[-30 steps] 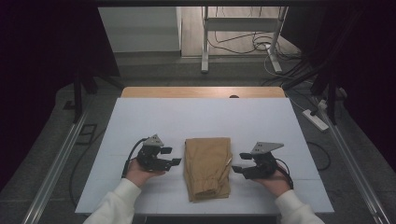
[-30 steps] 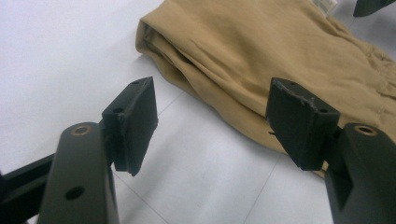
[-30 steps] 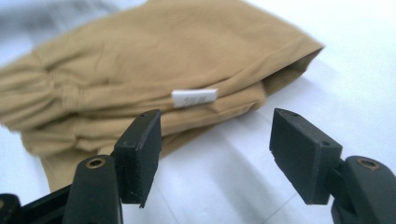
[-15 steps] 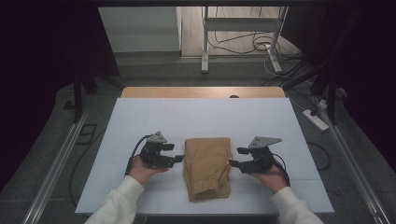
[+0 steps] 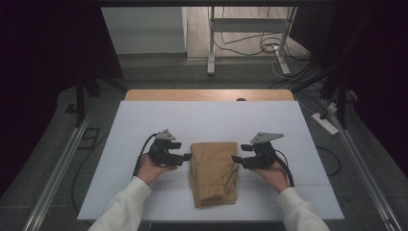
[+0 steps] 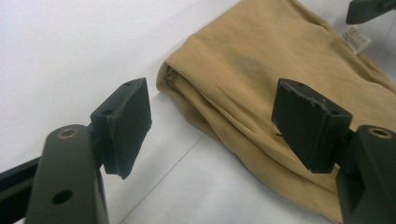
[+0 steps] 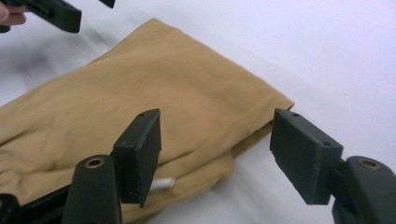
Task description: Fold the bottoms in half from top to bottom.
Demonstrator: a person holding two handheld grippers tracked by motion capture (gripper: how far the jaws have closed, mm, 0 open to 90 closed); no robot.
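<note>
Flanking a folded tan garment (image 5: 213, 172), the left gripper (image 5: 186, 157), its jaws just widened, and right gripper (image 5: 236, 159) stand open, empty. Next, likely, each closes on the edge before it.

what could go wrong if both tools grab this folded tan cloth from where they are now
1. The folded tan cloth lies in stacked layers. The left tool, whose jaws have just been opening, faces a layered corner and might pinch only the top ply, so the fold could come apart.
2. The right tool stands open by a small pale tube-like piece at the cloth's edge; a jaw could snag it.
3. Uneven pulls could drag the cloth across the white table.
</note>
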